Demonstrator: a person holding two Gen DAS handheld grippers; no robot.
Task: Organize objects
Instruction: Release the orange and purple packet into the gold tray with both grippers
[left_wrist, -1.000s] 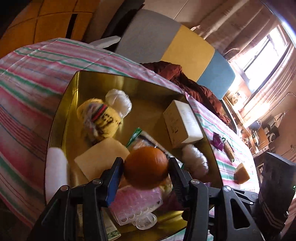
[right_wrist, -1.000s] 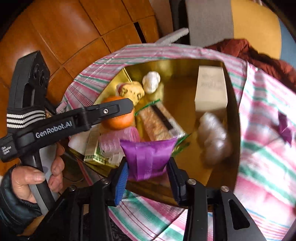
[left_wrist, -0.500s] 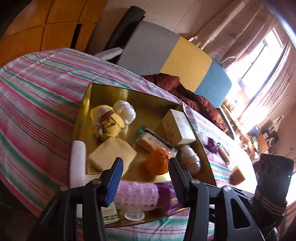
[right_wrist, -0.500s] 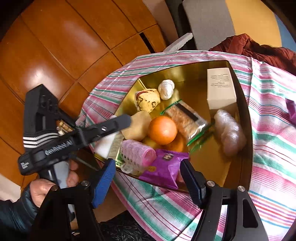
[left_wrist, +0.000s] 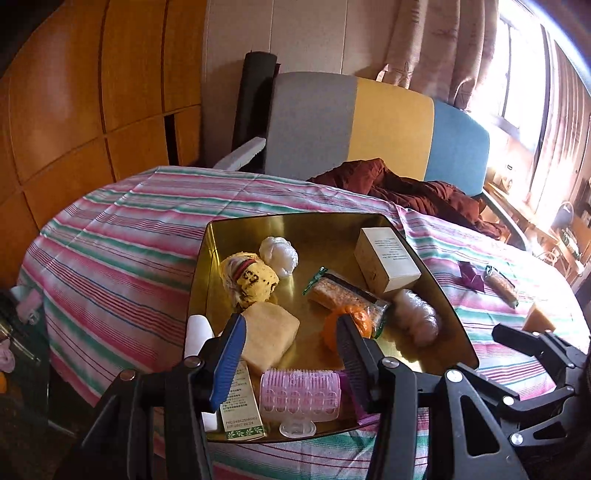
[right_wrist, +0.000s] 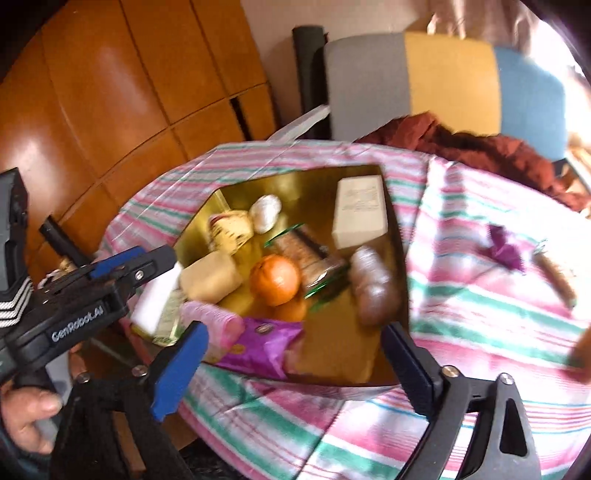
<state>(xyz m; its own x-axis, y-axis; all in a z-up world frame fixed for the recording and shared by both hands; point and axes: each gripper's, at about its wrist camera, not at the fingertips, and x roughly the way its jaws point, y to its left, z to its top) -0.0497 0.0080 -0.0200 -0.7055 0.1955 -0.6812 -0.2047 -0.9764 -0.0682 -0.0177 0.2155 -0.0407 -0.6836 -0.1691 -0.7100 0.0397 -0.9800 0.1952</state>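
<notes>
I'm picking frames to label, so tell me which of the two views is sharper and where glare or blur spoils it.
Left wrist view: sharp on the gold tray, but the window at upper right is blown out. Right wrist view: motion-blurred throughout, the orange soft, the tablecloth washed out at right.

The tray (left_wrist: 424, 254) in the middle of the left wrist frame looks like polished gold-toned metal, glossy enough to mirror the orange (right_wrist: 275, 278). Under it, the surface wears a matt woven striped cloth (left_wrist: 122, 251). The box (left_wrist: 386, 258) is matt cardboard. The pink curler (left_wrist: 299, 391) at lower centre is ridged translucent plastic, and the purple packet (right_wrist: 264, 347) is shiny crinkled foil. At upper left, the wood panels (right_wrist: 110, 92) are lacquered and glossy. The chair back (left_wrist: 369, 129) is dull fabric.
</notes>
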